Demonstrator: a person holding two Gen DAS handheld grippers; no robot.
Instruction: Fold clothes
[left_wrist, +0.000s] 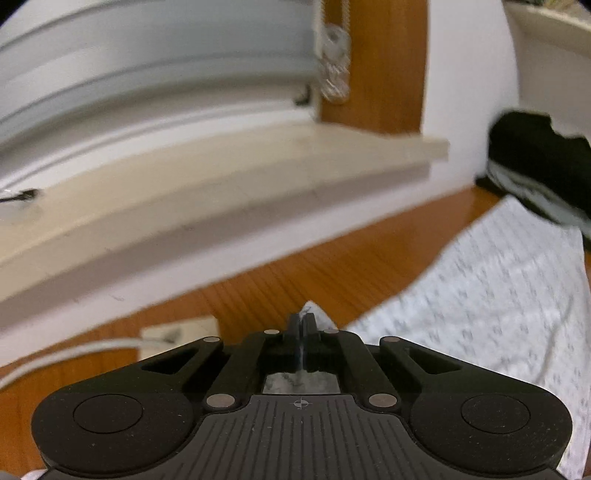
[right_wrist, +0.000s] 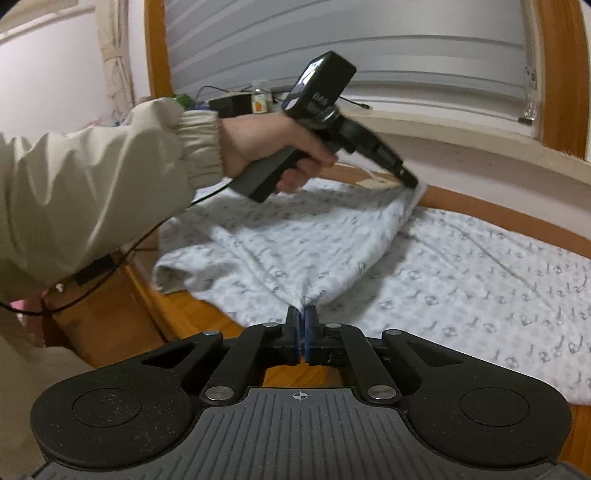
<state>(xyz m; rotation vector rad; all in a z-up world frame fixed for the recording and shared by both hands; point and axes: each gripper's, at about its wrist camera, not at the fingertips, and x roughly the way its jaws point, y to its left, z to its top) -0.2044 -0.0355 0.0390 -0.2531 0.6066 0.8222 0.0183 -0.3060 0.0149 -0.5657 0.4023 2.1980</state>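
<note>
Pinching the patterned white garment (right_wrist: 461, 280) at two points, both tools are clamped shut on cloth: the right tool (right_wrist: 303, 321) grips a bunched edge at its 12 o'clock, the left tool (right_wrist: 412, 181) holds a corner lifted toward 1 o'clock. The rest lies spread on the wooden bench (right_wrist: 207, 317), trailing off to 3 o'clock. Each grip takes only a thin bite of cloth, so a sharp tug could pull fabric free, and uneven lifting would skew the fold.
</note>
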